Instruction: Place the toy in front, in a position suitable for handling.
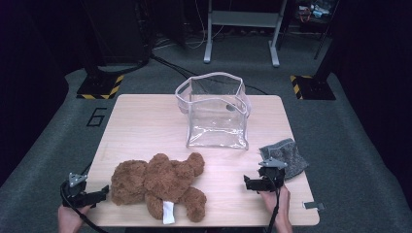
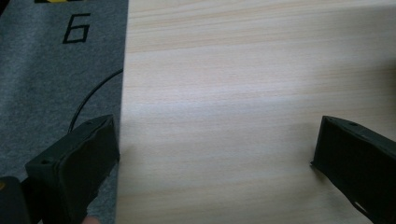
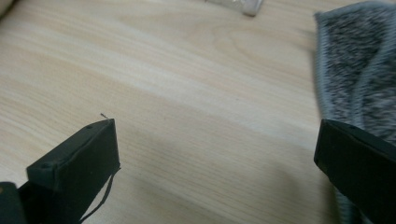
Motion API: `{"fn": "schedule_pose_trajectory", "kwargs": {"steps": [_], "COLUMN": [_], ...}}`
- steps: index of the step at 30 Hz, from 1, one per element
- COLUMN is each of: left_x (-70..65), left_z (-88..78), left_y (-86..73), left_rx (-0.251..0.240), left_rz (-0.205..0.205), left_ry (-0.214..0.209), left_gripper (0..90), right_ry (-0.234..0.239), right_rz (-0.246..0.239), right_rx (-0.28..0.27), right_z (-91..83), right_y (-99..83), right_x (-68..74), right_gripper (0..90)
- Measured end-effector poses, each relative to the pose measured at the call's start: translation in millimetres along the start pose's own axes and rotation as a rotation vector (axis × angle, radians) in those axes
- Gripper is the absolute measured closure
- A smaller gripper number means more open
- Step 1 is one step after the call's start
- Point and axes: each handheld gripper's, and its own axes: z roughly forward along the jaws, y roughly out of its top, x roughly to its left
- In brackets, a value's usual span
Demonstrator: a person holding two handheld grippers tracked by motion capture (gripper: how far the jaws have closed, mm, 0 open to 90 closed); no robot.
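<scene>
Starting at the left, the left gripper (image 1: 99, 194) sits at the near left corner of the bench (image 1: 145, 121), held by one hand (image 1: 70, 218). Its jaws are wide apart. In the left gripper view (image 2: 215, 154) there is nothing between them, just bare wood and the bench edge with grey floor (image 2: 46, 70) past it. It points at the teddy bear (image 1: 160, 182) and is just beside the bear's head, but I cannot tell if it touches.

There is one teddy bear. It is brown and fluffy and lies on its back near the front of the bench, with a white tag (image 1: 168, 212) hanging off it.

Behind it, in the middle of the bench, stands one clear bag (image 1: 214, 111), open at the top.

Next comes the right gripper (image 1: 248, 183), held by the other hand (image 1: 277, 204). Its jaws are wide apart too, and it holds nothing. In the right gripper view (image 3: 217, 149) only wood lies between them.

One grey cloth (image 1: 286, 155) lies at the right edge of the bench, just beside that gripper. In the right gripper view the cloth (image 3: 359, 70) runs under one jaw.

So: two grippers, one bear, one bag, one cloth.
</scene>
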Motion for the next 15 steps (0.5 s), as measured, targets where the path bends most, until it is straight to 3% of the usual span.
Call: {"fn": "schedule_pose_trajectory", "kwargs": {"steps": [4,11,12,13,15], "left_x": [6.8,12.9,12.9,12.0,11.2], "left_z": [-1.4,-13.8,-13.8,-16.6,-16.7], "left_y": [10.5,55.2,55.2,67.8,72.7], "left_rx": [0.001,-0.048,-0.048,-0.047,-0.059], "left_rz": [-0.004,0.024,0.024,0.043,0.042], "left_ry": [-0.004,-0.015,-0.015,-0.018,-0.024], "left_gripper": [0.3,1.5,1.7,1.8,1.9], "right_ry": [-0.012,-0.027,-0.027,-0.025,-0.026], "right_rz": [0.002,0.011,0.01,0.009,0.02], "right_rx": [0.019,0.003,0.001,0.0,-0.001], "right_z": [9.2,13.3,13.3,13.4,13.4], "right_y": [-5.0,-5.3,-5.4,-5.6,-5.8], "right_x": [6.5,-0.2,-0.3,-0.7,-0.5], "right_gripper": [0.0,0.0,0.0,0.0,0.0]}}
